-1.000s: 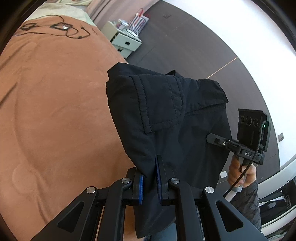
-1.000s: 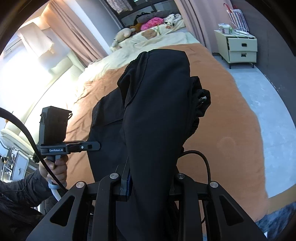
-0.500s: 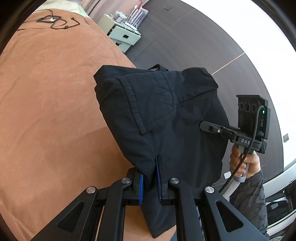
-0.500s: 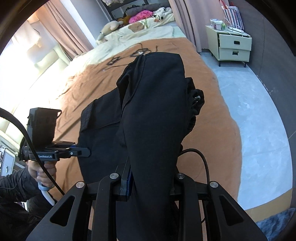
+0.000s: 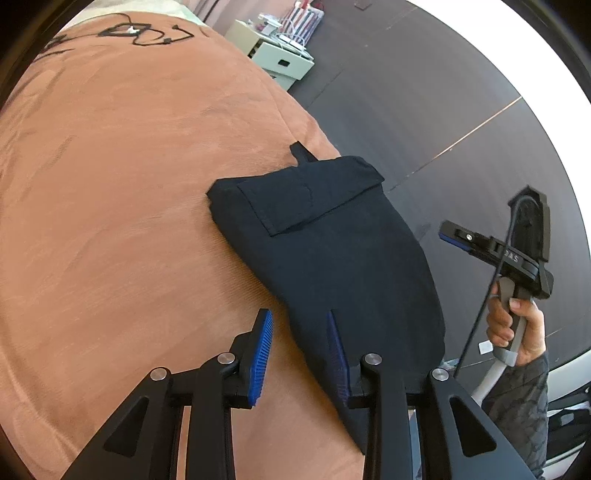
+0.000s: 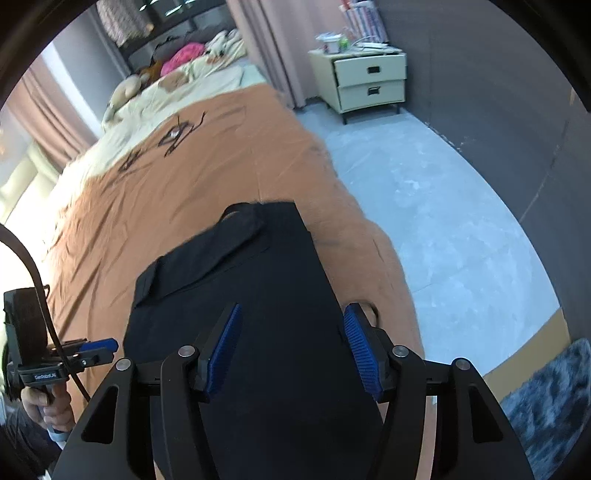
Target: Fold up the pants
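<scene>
The black pants (image 5: 332, 251) lie folded on the brown bedspread (image 5: 129, 184) near the bed's edge, pocket flap on top. My left gripper (image 5: 300, 354) hangs over their near edge. Its jaws are opening, the cloth's edge runs between the blue pads (image 5: 264, 354), and they do not press it. In the right wrist view the pants (image 6: 258, 288) lie flat under my right gripper (image 6: 291, 347), whose jaws are also opening, wide apart above the cloth. Each view shows the other gripper in a hand: the right gripper (image 5: 461, 236) and the left gripper (image 6: 96, 347).
A pale nightstand (image 6: 369, 81) stands beside the bed on the grey floor (image 6: 443, 221). Black cables (image 5: 140, 31) lie farther up the bedspread. Pillows and soft toys (image 6: 177, 62) sit at the head. A dark shaggy rug (image 6: 554, 398) lies at the lower right.
The pants hung from both shut grippers; now they lie flat on the bed. Both grippers have lowered, and their jaws have come apart off the cloth.
</scene>
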Action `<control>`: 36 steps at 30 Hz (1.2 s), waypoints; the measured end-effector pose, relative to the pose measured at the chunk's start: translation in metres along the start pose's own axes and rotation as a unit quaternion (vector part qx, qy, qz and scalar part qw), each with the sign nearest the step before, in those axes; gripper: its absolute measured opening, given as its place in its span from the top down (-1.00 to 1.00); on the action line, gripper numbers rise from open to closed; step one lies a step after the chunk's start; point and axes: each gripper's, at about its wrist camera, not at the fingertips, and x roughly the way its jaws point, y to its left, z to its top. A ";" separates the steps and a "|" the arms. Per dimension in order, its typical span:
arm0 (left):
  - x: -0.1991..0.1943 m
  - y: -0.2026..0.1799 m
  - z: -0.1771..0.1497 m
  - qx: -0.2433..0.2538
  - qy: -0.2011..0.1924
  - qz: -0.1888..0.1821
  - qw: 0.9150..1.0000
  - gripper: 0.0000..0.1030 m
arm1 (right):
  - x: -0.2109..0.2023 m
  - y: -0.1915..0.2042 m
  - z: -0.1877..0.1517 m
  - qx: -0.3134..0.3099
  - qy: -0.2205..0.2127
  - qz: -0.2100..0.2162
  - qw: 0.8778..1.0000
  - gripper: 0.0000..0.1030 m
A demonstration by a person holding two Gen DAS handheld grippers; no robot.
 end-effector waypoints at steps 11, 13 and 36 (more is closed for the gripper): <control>-0.046 -0.016 -0.004 0.014 -0.006 0.010 1.000 0.31 | -0.072 0.026 -0.057 0.007 -0.012 0.006 1.000 -0.09; -0.057 -0.020 -0.006 0.015 -0.012 0.011 1.000 0.19 | -0.089 0.031 -0.063 0.009 -0.019 0.009 1.000 -0.19; -0.230 -0.077 -0.070 0.075 -0.099 0.032 0.992 -0.92 | -0.201 0.125 -0.150 -0.022 -0.081 -0.041 0.996 -0.86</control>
